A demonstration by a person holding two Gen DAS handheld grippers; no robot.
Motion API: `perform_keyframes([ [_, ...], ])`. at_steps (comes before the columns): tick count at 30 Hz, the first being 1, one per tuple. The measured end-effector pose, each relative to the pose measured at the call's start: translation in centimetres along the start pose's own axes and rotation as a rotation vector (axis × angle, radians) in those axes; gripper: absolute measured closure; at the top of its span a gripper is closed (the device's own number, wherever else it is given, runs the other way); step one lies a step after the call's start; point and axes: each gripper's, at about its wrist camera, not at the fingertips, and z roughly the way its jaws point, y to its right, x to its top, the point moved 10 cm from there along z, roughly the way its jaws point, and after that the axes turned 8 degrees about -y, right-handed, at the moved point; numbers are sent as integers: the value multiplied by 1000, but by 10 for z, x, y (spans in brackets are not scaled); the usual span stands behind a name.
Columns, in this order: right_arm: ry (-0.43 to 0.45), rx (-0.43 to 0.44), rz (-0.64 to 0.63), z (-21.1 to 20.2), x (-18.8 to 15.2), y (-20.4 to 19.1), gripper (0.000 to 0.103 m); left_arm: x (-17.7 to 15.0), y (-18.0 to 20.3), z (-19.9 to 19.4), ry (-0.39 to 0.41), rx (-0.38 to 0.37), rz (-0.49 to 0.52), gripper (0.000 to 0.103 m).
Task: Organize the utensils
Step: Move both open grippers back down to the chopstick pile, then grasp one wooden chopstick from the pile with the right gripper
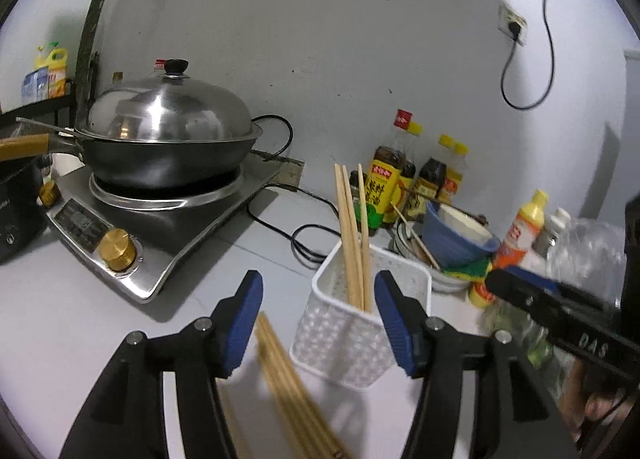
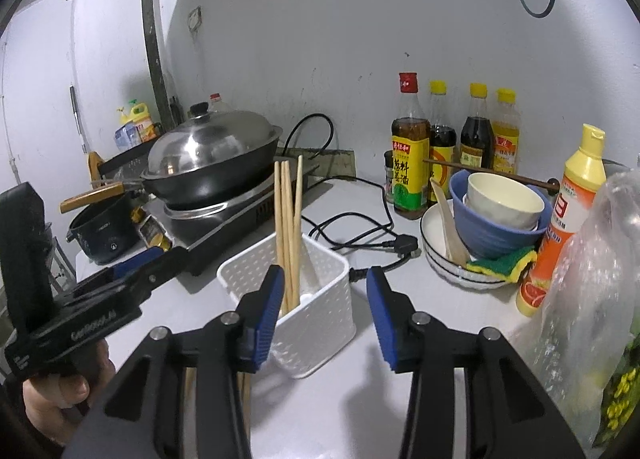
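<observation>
Upright inside basket (image 2: pixel 316 299), three chopsticks (image 2: pixel 287 227)

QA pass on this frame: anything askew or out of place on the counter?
Yes. Loose chopsticks lie flat on the counter beside the white basket, while others stand inside it. One dark chopstick rests across the stacked bowls. Nothing looks spilled or broken.

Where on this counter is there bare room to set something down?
Bare counter lies in front of the basket, between it and the grippers. A smaller patch sits between the cooker and the basket, but the cord loops behind it. The right side is crowded: bowls, sponge, bottles, bag. Loose chopsticks lie near the left gripper.
</observation>
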Motion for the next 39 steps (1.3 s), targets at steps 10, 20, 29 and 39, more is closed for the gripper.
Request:
perform_keyframes([
  [10,-36,-18,-5,-3,-20,-16,63,-20,-12,-26,-5,-5,57,40],
  [20,-111,-39,-44,8,-51,-34,62,-36,-48,-45,-12,2,9,38],
  [29,-210,-45,-64,42,-87,-48,62,-59,-82,-38,-68,9,-19,37],
  [39,-335,-49,-159,99,-111,-77,68,-80,-131,-25,-127,32,-108,37],
])
